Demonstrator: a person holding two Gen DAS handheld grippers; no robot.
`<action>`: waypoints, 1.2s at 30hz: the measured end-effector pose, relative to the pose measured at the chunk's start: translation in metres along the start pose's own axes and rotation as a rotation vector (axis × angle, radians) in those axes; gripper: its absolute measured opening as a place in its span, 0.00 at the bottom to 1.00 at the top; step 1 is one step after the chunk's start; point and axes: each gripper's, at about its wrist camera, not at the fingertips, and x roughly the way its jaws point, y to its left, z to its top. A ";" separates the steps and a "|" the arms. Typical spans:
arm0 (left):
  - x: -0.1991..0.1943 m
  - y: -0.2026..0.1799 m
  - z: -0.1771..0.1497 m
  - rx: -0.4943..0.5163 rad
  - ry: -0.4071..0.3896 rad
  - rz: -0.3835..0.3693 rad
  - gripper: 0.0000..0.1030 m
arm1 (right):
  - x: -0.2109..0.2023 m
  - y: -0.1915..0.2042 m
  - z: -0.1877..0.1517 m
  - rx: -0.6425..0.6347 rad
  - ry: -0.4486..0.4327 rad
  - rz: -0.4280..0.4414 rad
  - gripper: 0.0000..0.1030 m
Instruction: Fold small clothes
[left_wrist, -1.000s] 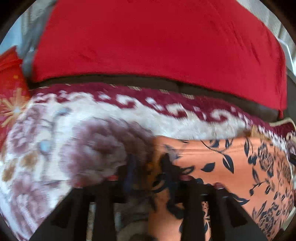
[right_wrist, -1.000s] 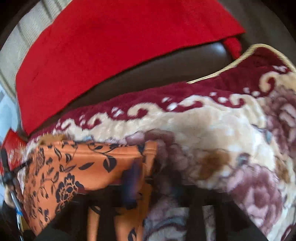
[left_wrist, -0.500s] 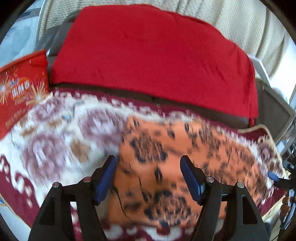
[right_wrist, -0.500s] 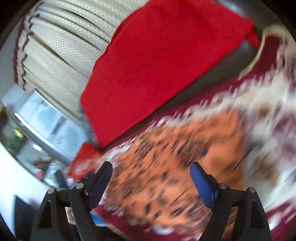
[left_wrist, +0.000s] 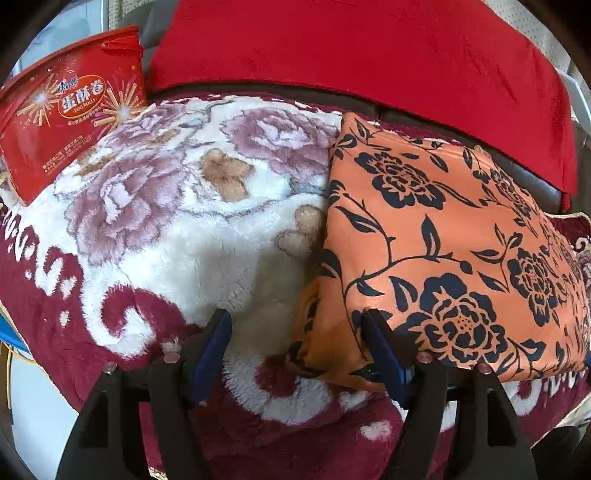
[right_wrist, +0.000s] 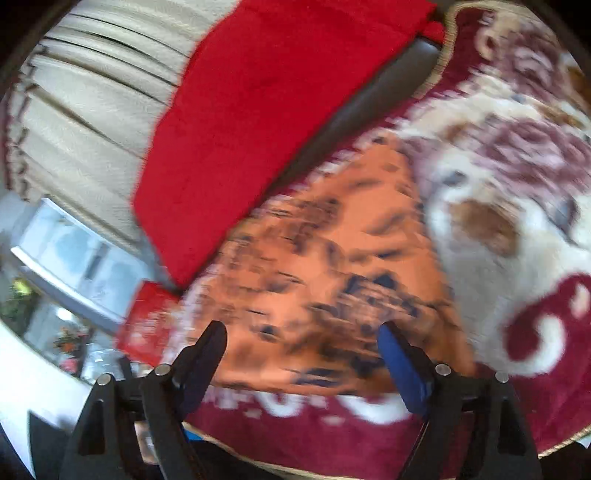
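Cloth (left_wrist: 443, 236) is being framed right of the left gripper (left_wrist: 295, 332), whose jaws have just been opening, empty; the right gripper (right_wrist: 303, 343), seemingly over it through blur, is being held wide, empty.

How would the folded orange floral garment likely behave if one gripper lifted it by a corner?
The orange garment would probably droop and unfold: its near corner already sags loose. It looks thin and light, and likely grips the fleece blanket rather than sliding.

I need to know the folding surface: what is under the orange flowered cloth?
The orange flowered cloth lies on a plush blanket patterned cream and maroon with flowers. The blanket shows on the cloth's left and near sides. Whatever lies directly beneath the cloth is covered.
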 end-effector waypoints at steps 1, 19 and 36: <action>-0.005 0.000 0.001 -0.010 -0.005 0.006 0.73 | 0.002 -0.009 -0.001 0.040 0.009 0.001 0.83; -0.069 -0.034 -0.005 0.024 -0.150 0.064 0.73 | -0.033 -0.006 -0.067 0.048 -0.041 0.072 0.84; -0.084 -0.065 -0.010 0.074 -0.170 0.042 0.73 | -0.015 -0.011 -0.065 0.095 -0.033 0.055 0.84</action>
